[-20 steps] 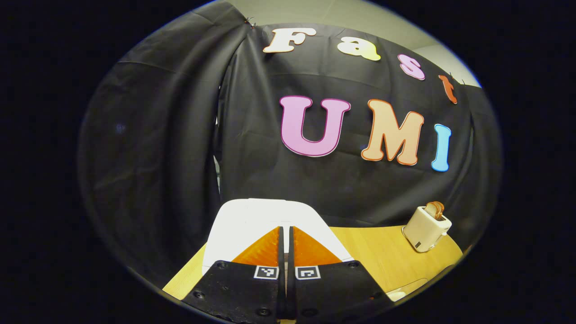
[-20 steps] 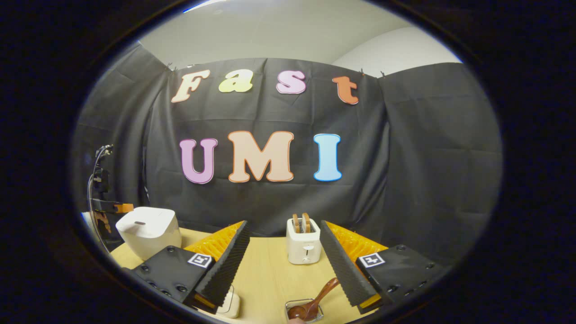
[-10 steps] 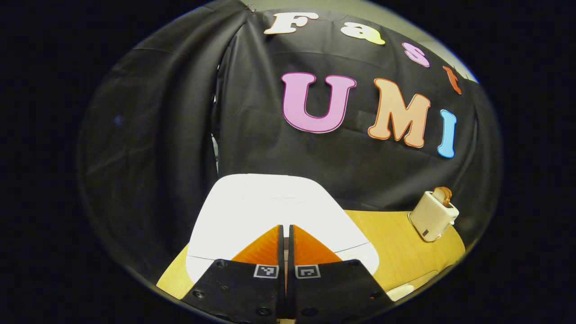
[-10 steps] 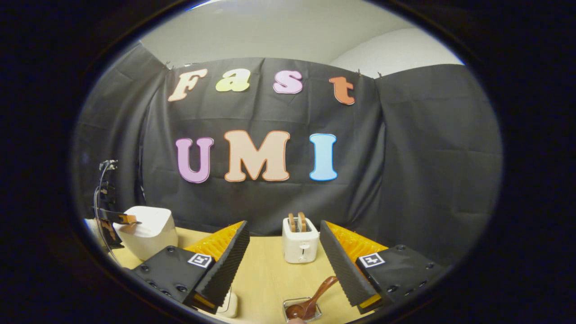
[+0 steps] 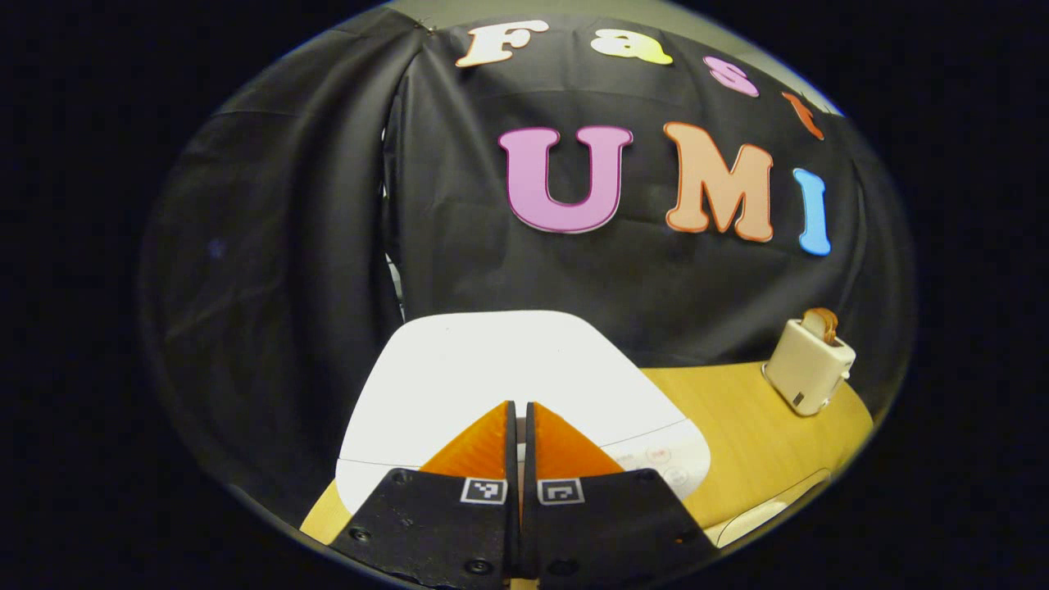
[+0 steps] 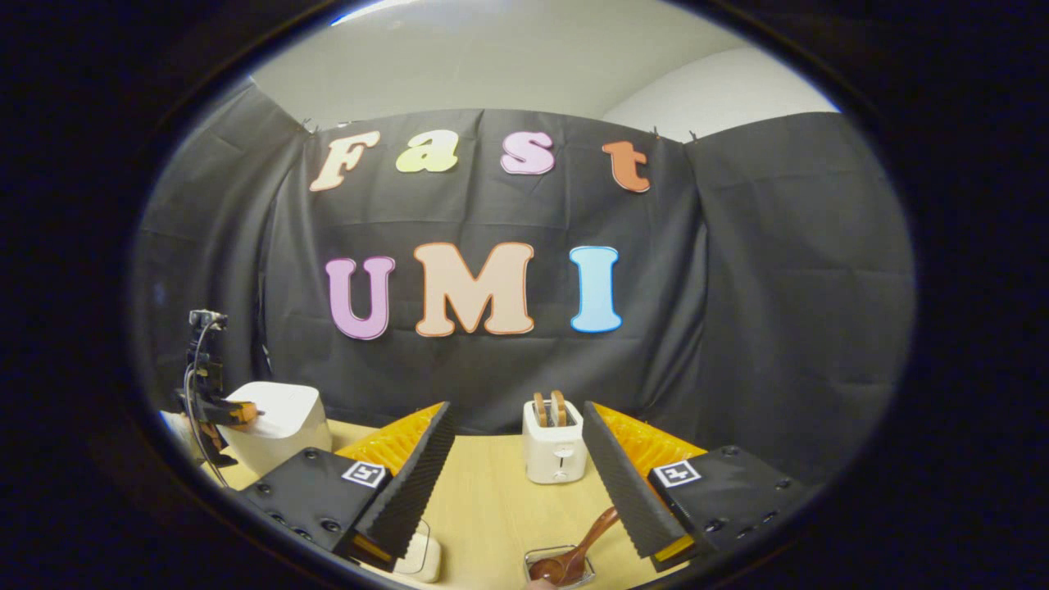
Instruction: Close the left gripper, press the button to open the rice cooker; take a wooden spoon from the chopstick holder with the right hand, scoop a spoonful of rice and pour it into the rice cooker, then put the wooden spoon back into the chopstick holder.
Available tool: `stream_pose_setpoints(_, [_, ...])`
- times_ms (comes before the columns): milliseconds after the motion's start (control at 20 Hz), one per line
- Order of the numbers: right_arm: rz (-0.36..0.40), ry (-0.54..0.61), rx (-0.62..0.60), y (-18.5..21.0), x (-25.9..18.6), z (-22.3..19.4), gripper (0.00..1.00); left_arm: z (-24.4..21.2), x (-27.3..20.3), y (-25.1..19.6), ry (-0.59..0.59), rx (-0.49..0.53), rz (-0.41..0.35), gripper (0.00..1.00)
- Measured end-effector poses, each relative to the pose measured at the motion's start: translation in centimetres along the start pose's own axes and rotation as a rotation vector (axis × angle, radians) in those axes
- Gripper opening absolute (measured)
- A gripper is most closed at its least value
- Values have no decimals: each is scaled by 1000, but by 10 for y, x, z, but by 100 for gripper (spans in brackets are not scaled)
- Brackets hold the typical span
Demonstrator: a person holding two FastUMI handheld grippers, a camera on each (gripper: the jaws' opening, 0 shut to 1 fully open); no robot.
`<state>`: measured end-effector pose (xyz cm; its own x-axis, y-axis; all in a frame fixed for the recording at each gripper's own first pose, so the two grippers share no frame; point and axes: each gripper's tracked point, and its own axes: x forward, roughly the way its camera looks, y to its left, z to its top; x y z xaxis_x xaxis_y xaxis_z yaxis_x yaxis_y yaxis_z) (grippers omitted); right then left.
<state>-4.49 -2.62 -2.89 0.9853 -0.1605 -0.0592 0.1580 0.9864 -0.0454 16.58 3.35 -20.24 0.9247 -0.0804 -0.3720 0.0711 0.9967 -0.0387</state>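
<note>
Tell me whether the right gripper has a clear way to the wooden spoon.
Probably yes. The right gripper is open, and the wooden spoon leans in its holder just below and ahead of the fingers, with nothing between them.

I am holding my left tongs (image 5: 518, 406) pressed together, tips hovering over the front of the white rice cooker (image 5: 508, 377) lid. The cooker is sitting on the wooden table (image 5: 762, 442), and a toaster (image 5: 807, 365) is standing well apart at the right.
</note>
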Motion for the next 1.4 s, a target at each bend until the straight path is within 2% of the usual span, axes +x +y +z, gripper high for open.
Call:
stream_pose_setpoints(200, [6, -19, -1, -6, 1, 6, 98, 4, -2, 0, 1, -1, -6, 0])
stream_pose_setpoints(750, [11, -52, 42, -27, 7, 16, 98, 86, -25, -2, -169, 47, 44, 0])
stream_pose_setpoints(900, [24, -57, 49, -27, 11, 18, 99, 95, -34, -9, -187, 48, 29, 1])
stream_pose_setpoints(950, [29, -58, 47, -26, 12, 18, 99, 98, -38, -8, -189, 51, 44, 12])
stream_pose_setpoints(1100, [46, -65, 50, -26, 14, 20, 100, 116, -59, -18, -238, 44, 32, 29])
stream_pose_setpoints(1300, [52, -62, 55, -28, 21, 17, 100, 143, -96, -37, -320, 41, 8, 92])
stream_pose_setpoints(1350, [52, -63, 55, -31, 23, 17, 100, 151, -107, -41, -342, 44, 5, 97])
stream_pose_setpoints(1400, [51, -63, 55, -32, 25, 17, 100, 156, -117, -47, -361, 44, -3, 97])
